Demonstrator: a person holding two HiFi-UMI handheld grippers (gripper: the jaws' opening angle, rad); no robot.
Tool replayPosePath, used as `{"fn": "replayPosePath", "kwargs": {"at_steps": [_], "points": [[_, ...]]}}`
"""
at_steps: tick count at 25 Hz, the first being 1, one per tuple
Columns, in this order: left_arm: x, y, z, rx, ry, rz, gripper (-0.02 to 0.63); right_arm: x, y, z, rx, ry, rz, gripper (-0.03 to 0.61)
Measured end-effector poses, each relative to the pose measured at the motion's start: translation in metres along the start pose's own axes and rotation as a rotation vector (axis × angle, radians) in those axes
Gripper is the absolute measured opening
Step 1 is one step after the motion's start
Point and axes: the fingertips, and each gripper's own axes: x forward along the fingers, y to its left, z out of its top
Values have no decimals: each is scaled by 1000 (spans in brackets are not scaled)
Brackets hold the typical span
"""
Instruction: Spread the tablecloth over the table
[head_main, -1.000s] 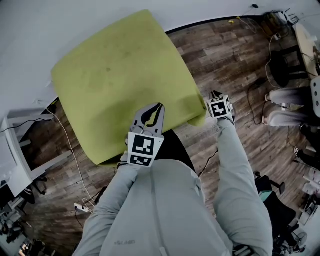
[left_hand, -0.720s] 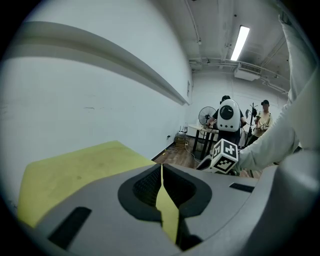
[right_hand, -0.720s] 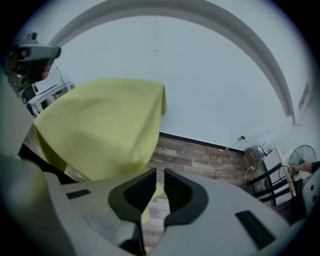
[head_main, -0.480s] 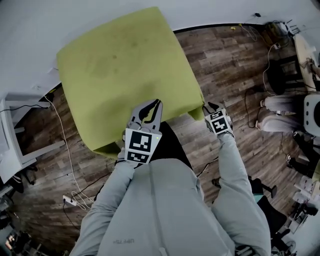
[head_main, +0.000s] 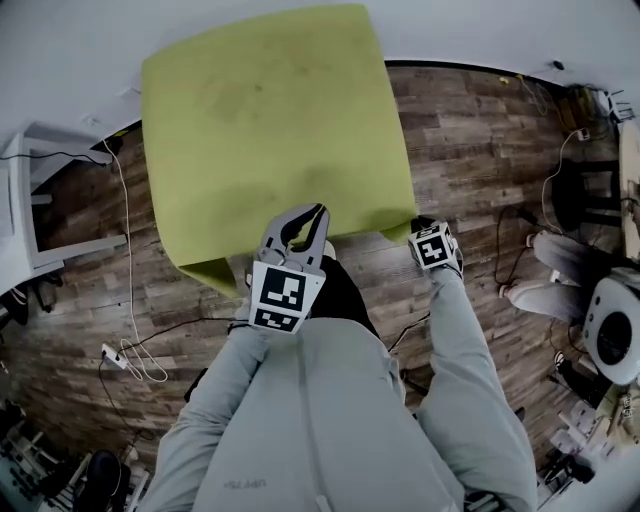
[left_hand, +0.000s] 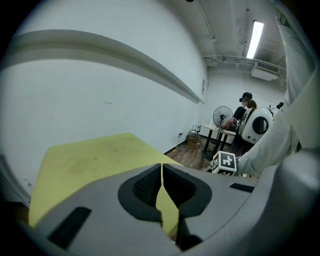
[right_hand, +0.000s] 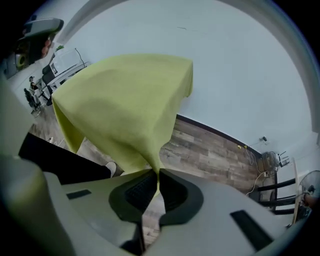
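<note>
A yellow-green tablecloth (head_main: 270, 120) lies draped over the table, which it hides entirely. My left gripper (head_main: 305, 215) sits at the middle of the cloth's near edge. Its jaws are shut, with a strip of the tablecloth (left_hand: 95, 160) showing between them in the left gripper view, where the left gripper (left_hand: 162, 167) points across the flat cloth top. My right gripper (head_main: 425, 228) is at the near right corner, pointing steeply down. In the right gripper view, the right gripper (right_hand: 159, 175) is shut on the corner of the tablecloth (right_hand: 125, 100), which runs taut into the pads.
White wall (head_main: 80, 40) runs behind the table. Wood floor (head_main: 480, 150) surrounds it, with cables (head_main: 125, 340) on the left beside a white shelf unit (head_main: 30, 200). At the right are a seated person's legs (head_main: 535, 290), chairs and a round white object (head_main: 610, 335). A fan (left_hand: 220, 116) stands far off.
Both grippers stay shut on the cloth. The right one has slid along with the near right corner and rolled. The cloth now lies squarer to me, its right edge hanging straighter.
</note>
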Motion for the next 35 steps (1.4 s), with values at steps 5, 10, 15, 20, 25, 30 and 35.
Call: {"fn": "replayPosePath", "kwargs": {"at_steps": [5,10,15,20,25,30,35], "points": [[5,-1,7,-28,-21,61,34,3,-1,-3,-27,5,44,32],[-3,1,18,-47,-63,104,34,-32,7,17,-51,-78,38,34],[-21,12,38,-46,-124,155,34,-92,17,61,-66,-193,-3,43],[-45,38,55,-26,-164,246,34,-146,30,141,-129,-332,-27,52],[-83,78,60,-41,-196,363,34,-193,67,250,-188,-534,-2,52],[-121,113,71,-47,-238,459,34,-239,115,335,-209,-734,72,52],[-155,140,88,-74,-310,522,34,-296,158,373,-176,-940,203,44]]}}
